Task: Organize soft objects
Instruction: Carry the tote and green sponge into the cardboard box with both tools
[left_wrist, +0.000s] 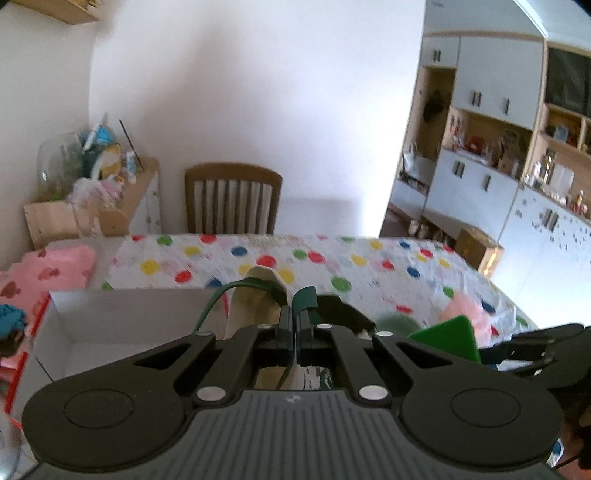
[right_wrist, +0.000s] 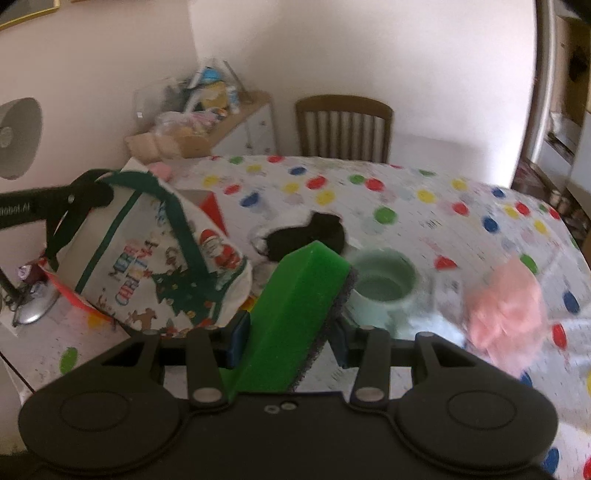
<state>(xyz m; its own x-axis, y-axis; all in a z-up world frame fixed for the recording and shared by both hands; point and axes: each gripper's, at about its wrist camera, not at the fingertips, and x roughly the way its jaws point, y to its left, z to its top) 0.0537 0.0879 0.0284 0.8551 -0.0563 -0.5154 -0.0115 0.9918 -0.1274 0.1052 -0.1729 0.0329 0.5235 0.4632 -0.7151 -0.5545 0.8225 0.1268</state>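
My left gripper (left_wrist: 295, 314) is shut on the dark green handle (left_wrist: 236, 286) of a cream Christmas tote bag (right_wrist: 147, 266) and holds it up over the table's left side; it shows in the right wrist view (right_wrist: 92, 192) too. My right gripper (right_wrist: 291, 332) is shut on a green sponge (right_wrist: 303, 306) with a grey scrub side, just right of the bag. The sponge also shows in the left wrist view (left_wrist: 448, 338). A black soft item (right_wrist: 306, 232) and a pink puff (right_wrist: 506, 302) lie on the dotted tablecloth (right_wrist: 406, 192).
A mint green cup (right_wrist: 384, 284) stands just beyond the sponge. A white box (left_wrist: 110, 325) with a red side sits at the left, pink cloth (left_wrist: 48, 269) beyond it. A wooden chair (left_wrist: 232, 199) stands at the far edge. Cabinets (left_wrist: 498, 166) fill the right.
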